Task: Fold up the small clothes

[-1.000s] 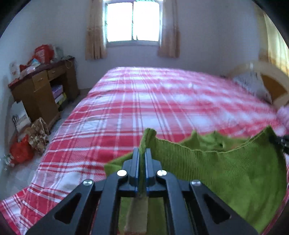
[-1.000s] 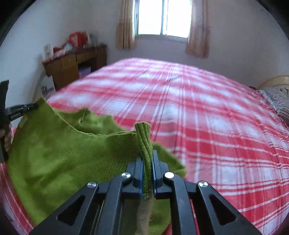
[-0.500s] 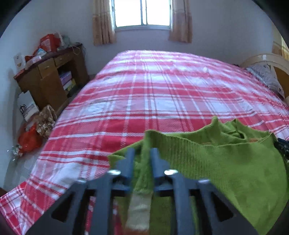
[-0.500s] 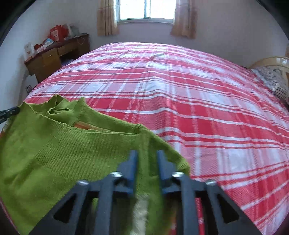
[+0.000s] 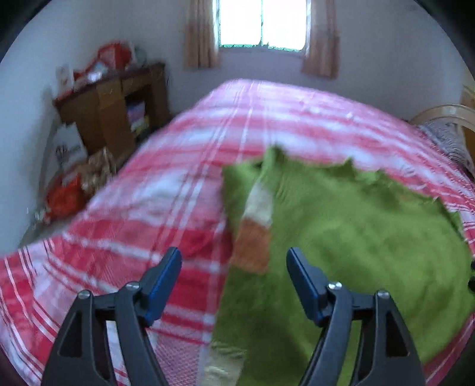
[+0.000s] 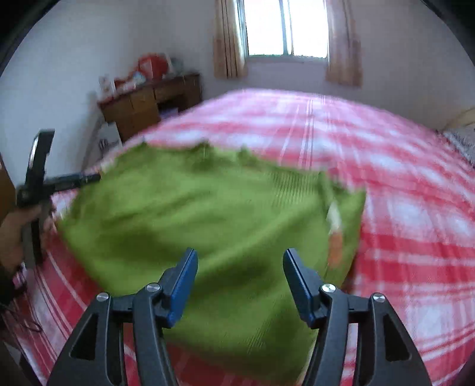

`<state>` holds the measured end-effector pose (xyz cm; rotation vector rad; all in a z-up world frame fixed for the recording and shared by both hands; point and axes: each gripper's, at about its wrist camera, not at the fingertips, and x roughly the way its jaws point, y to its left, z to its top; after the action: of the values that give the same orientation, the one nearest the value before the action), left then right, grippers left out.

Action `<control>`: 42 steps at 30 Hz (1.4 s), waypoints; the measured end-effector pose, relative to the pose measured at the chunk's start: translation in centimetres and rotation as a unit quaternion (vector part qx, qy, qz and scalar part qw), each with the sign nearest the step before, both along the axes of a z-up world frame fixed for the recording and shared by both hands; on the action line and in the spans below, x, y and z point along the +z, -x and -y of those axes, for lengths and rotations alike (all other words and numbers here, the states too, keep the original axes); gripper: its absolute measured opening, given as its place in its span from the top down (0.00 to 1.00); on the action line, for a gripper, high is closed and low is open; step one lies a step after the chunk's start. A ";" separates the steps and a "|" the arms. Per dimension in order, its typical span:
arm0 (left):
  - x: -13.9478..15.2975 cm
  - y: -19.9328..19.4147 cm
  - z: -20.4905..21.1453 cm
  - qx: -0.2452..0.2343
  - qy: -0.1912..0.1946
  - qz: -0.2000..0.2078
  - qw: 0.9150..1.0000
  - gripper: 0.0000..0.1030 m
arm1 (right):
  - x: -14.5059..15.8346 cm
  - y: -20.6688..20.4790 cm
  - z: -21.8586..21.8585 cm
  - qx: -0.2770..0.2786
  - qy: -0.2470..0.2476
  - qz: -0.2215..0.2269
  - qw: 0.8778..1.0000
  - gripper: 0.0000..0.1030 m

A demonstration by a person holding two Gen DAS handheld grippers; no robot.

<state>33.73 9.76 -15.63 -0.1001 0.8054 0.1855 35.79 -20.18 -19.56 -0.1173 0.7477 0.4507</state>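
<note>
A green knit garment [image 5: 350, 225] lies spread on the red plaid bed, with a white and orange striped part [image 5: 255, 234] along its left edge. It also shows in the right wrist view [image 6: 202, 225], its striped part [image 6: 334, 234] at the right edge. My left gripper [image 5: 234, 276] is open and empty, just above the garment's left edge. My right gripper [image 6: 239, 276] is open and empty over the garment's near right part. The left gripper [image 6: 89, 178] and the hand holding it show at the left of the right wrist view. Both views are blurred.
The red and white plaid bed [image 5: 184, 190] fills both views. A wooden desk [image 5: 115, 104] with clutter on top stands against the left wall, with bags [image 5: 65, 199] on the floor below. A window with curtains [image 5: 261, 26] is at the far wall. A pillow [image 5: 448, 142] lies far right.
Both grippers have let go of the garment's upper corners and opened wide. The garment has dropped flat onto the bed. Both grippers have pulled back and up.
</note>
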 end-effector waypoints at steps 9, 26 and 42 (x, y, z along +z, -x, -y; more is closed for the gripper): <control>-1.3 -2.0 -1.3 0.010 0.036 -0.015 0.999 0.13 | -1.3 -0.7 -0.6 -0.037 0.025 -0.035 0.998 0.41; -1.0 1.3 -4.1 0.042 0.121 0.057 0.990 0.03 | -1.5 -9.3 -8.0 -0.072 0.049 -0.071 0.994 0.37; -1.4 2.7 -6.1 0.049 0.188 0.096 0.976 0.03 | -1.7 -10.4 -16.6 -0.037 0.083 -0.057 0.994 0.43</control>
<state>31.02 15.90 -17.00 -0.5082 0.6349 0.1124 46.24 -3.62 -21.28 -0.2193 0.8991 0.3267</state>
